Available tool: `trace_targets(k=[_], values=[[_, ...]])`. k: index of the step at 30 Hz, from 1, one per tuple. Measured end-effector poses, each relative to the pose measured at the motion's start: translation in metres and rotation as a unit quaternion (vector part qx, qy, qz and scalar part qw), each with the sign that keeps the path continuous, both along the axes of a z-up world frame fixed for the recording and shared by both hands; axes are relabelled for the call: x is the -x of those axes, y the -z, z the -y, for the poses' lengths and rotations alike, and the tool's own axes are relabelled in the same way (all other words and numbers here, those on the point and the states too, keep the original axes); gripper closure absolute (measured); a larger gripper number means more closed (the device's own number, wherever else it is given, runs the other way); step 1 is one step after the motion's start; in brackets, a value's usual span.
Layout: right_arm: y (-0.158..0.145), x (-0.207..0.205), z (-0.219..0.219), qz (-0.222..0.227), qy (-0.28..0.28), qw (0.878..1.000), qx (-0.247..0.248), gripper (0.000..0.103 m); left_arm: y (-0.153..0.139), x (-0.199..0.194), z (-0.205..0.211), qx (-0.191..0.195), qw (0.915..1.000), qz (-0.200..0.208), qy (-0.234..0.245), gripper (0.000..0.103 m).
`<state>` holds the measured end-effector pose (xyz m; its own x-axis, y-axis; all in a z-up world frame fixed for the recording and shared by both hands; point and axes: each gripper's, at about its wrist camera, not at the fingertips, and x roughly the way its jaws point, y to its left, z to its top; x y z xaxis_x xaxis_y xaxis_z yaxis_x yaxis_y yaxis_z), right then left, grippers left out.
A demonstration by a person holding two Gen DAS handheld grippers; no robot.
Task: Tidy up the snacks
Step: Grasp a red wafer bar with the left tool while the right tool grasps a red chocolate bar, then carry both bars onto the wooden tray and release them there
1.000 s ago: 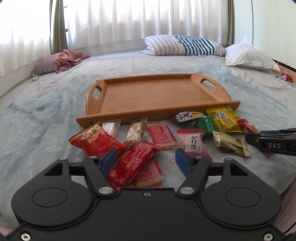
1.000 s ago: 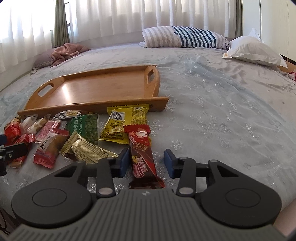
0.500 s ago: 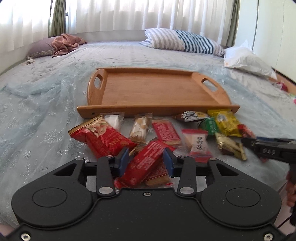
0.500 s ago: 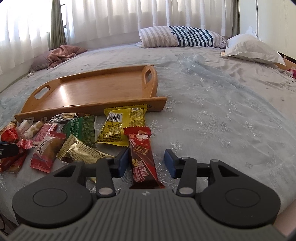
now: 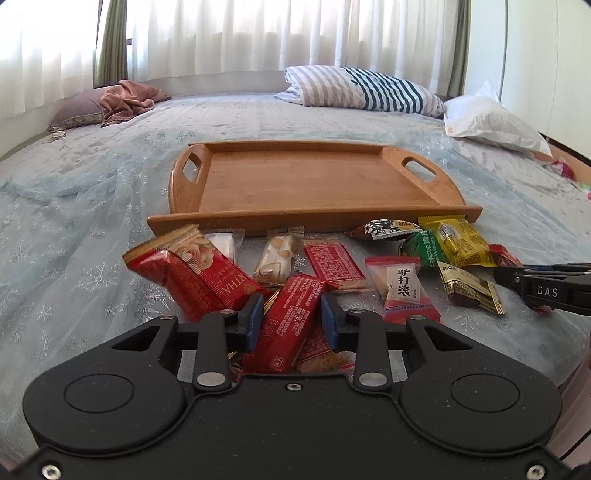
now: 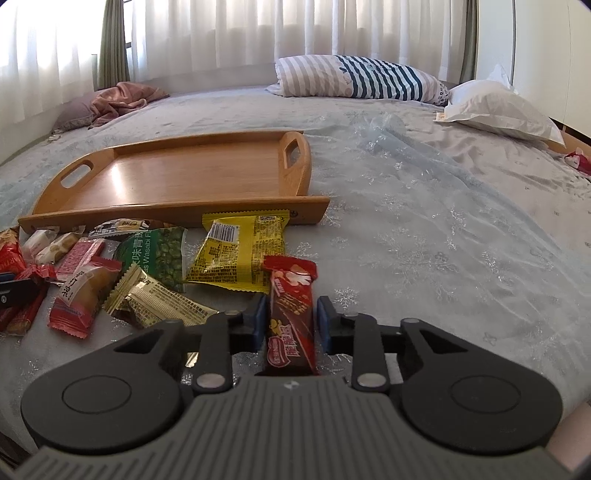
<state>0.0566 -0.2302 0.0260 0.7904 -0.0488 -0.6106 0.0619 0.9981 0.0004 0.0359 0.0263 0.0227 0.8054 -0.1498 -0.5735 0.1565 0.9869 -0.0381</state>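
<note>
One wooden tray is lying on the bed behind about twelve snacks, while the left tongs are squeezing one red packet and the right tongs are closing around one chocolate bar.

Pale blue bedspread, striped pillow, sunlit white curtains
</note>
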Motion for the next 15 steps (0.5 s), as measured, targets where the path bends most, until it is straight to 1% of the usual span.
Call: trace_targets(k=[3, 6, 7, 10, 13, 15], values=[[0.0, 0.0, 0.004, 0.001, 0.002, 1.0, -0.013, 0.076, 0.0, 0.003, 0.003, -0.005, 0.9999, 0.009, -0.005, 0.074], [-0.003, 0.001, 0.008, 0.004, 0.006, 1.0, -0.03, 0.076, -0.006, 0.004, -0.004, 0.034, 0.9994, 0.006, -0.008, 0.075], [-0.004, 0.001, 0.011, 0.004, 0.006, 0.999, -0.037, 0.076, -0.009, 0.005, -0.004, 0.038, 0.9992, 0.009, -0.003, 0.076], [-0.011, 0.003, 0.016, 0.008, 0.002, 0.998, -0.054, 0.076, -0.019, 0.009, -0.002, 0.036, 0.9989, 0.026, 0.012, 0.077], [-0.021, 0.006, 0.018, 0.017, -0.009, 0.997, -0.075, 0.076, -0.026, 0.008, 0.0, 0.045, 0.9983, 0.03, 0.018, 0.077], [-0.027, 0.004, 0.017, 0.024, -0.02, 0.996, -0.085, 0.076, -0.03, 0.005, 0.003, 0.041, 0.9981, 0.041, 0.019, 0.077]])
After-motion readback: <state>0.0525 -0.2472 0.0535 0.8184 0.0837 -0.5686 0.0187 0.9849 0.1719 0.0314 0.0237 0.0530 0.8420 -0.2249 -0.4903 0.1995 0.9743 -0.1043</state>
